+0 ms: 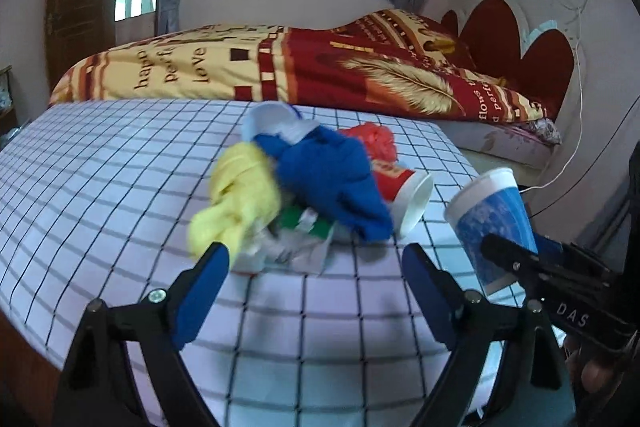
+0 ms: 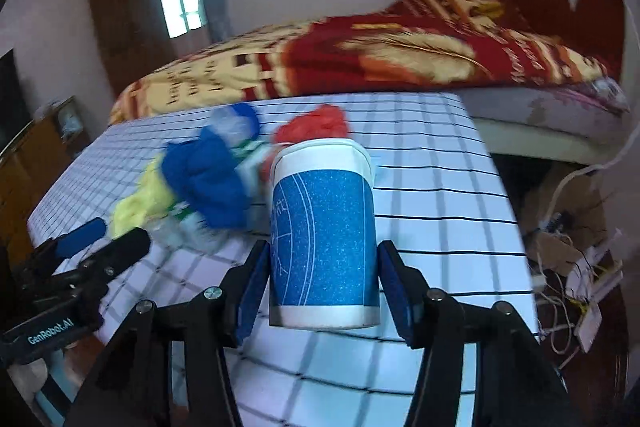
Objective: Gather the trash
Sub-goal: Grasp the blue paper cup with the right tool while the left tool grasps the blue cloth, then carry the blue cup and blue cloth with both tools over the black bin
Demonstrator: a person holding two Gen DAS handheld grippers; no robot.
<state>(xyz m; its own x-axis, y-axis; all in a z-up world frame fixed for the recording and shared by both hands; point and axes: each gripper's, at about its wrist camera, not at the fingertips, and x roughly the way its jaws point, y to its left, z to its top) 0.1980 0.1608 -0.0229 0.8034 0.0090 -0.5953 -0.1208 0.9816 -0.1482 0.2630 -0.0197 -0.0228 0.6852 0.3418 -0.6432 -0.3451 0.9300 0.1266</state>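
Observation:
A pile of trash lies on the checked table (image 1: 100, 187): a yellow cloth (image 1: 236, 199), a blue cloth (image 1: 332, 179), a red plastic bag (image 1: 372, 139), a red and white paper cup (image 1: 408, 195) on its side, a white cup (image 1: 268, 119) and crumpled wrappers (image 1: 296, 239). My left gripper (image 1: 316, 263) is open and empty, just in front of the pile. My right gripper (image 2: 324, 279) is shut on a blue and white paper cup (image 2: 324, 235), held upright above the table; the cup also shows in the left wrist view (image 1: 492, 223).
A bed with a red and yellow quilt (image 1: 320, 67) stands right behind the table. Cables and power strips (image 2: 580, 267) lie on the floor to the right. A wooden cabinet (image 2: 24, 163) stands at the left.

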